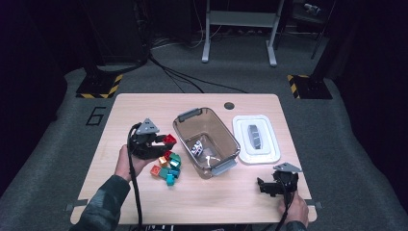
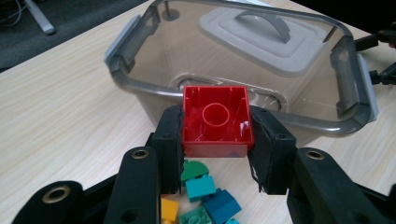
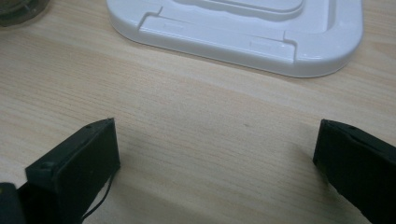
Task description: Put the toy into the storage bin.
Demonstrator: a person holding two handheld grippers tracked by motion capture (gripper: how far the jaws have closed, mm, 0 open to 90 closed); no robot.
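Observation:
My left gripper [image 1: 163,142] [image 2: 217,149] is shut on a red brick [image 1: 169,140] [image 2: 216,120], held hollow side toward the camera, above the table just left of the clear bin [image 1: 207,140] [image 2: 243,65]. Under it lies a pile of loose coloured bricks [image 1: 167,167] [image 2: 205,198]: teal, green, orange and red ones. A few small pieces lie on the bin's floor [image 1: 202,151]. My right gripper [image 1: 262,186] [image 3: 217,163] rests low near the table's front right, its jaws wide open over bare wood with nothing between them.
The bin's white lid [image 1: 256,139] [image 3: 243,32] [image 2: 266,32] lies flat on the table right of the bin, handle up. The wooden table [image 1: 144,110] has a cable hole [image 1: 229,105] at the back. Cables and a stand's legs lie on the floor behind.

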